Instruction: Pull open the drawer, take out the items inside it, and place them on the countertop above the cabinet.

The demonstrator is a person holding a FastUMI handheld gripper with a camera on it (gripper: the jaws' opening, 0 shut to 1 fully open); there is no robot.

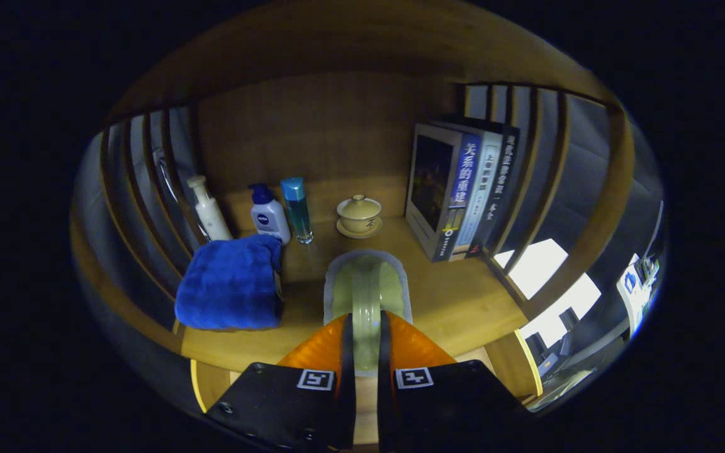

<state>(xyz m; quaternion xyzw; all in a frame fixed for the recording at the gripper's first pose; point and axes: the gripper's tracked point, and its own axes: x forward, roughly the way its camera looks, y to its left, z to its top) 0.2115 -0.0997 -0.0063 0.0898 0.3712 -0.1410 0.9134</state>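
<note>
Hand-held gripper (365, 327) clamping green cup (367, 286), NIVEA bottle (269, 215) beyond

Dim, warm light — sharp centre, fisheye bending and darkening the edges.

Claw (365, 327) fingers nearly closed, apparently clamping something between them.
</note>
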